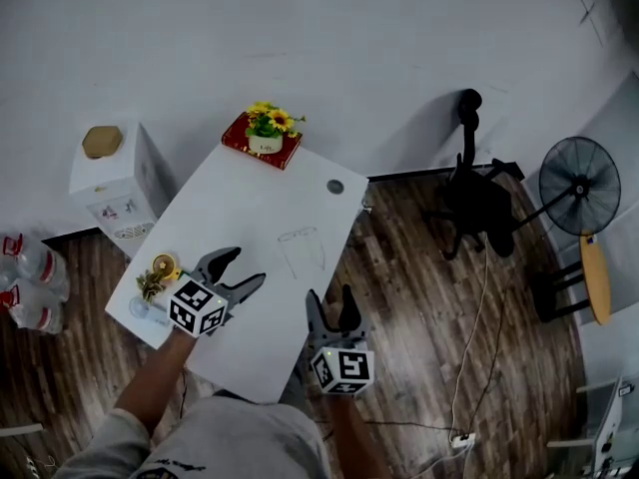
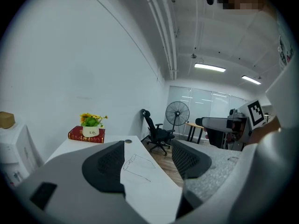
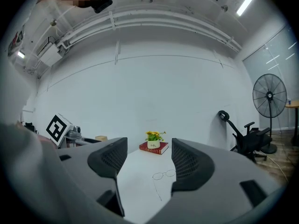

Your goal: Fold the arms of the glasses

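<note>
The thin wire-framed glasses (image 1: 303,247) lie on the white table (image 1: 250,203) with both arms spread toward me. My left gripper (image 1: 248,267) hovers over the table's near left part, open, nothing between its jaws. My right gripper (image 1: 329,297) hangs at the table's near right edge, also open and empty. Neither gripper touches the glasses. In the left gripper view the glasses (image 2: 135,164) show ahead between the open jaws (image 2: 148,148). The right gripper view has them (image 3: 164,174) lying farther off, between its open jaws (image 3: 149,146).
A red book with a small flower pot (image 1: 263,138) sits at the table's far end, a round grommet (image 1: 334,186) near it. A little potted plant (image 1: 155,277) stands by my left gripper. An office chair (image 1: 474,198), a fan (image 1: 579,173) and a white cabinet (image 1: 110,178) surround the table.
</note>
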Action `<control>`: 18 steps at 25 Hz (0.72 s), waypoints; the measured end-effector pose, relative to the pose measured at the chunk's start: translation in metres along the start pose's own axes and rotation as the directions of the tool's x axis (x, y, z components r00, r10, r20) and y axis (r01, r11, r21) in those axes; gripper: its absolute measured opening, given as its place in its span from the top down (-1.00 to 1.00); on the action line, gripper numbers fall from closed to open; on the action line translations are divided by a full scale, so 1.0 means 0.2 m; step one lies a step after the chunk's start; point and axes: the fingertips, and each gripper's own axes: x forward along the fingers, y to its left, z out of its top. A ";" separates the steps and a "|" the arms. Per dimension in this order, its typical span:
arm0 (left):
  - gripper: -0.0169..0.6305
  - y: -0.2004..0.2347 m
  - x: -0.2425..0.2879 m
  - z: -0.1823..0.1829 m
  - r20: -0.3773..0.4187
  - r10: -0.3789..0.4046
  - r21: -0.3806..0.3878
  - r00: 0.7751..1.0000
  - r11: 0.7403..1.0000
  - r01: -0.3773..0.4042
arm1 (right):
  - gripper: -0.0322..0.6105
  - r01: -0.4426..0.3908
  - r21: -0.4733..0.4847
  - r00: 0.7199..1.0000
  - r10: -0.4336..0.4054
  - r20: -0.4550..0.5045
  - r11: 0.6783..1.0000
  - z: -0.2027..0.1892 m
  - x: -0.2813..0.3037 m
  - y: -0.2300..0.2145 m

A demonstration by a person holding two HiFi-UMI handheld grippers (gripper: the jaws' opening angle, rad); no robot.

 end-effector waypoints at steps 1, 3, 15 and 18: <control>-0.02 0.03 0.05 0.00 -0.009 0.001 -0.004 1.000 1.000 -0.001 | 0.02 -0.004 0.004 1.000 0.004 -0.007 1.000 -0.01 0.05 -0.04; -0.01 0.10 0.16 -0.01 -0.032 0.001 -0.009 0.999 1.000 -0.001 | 0.02 -0.012 0.011 1.000 0.012 -0.024 1.000 -0.03 0.15 -0.11; 0.23 0.45 0.84 -0.18 -0.191 -0.035 0.012 0.981 0.999 0.038 | 0.02 -0.034 0.040 0.990 0.039 -0.134 0.999 -0.31 0.66 -0.54; 0.23 0.52 1.00 -0.24 -0.242 -0.058 0.019 0.968 0.998 0.065 | 0.02 -0.038 0.051 0.987 0.045 -0.153 0.998 -0.40 0.74 -0.61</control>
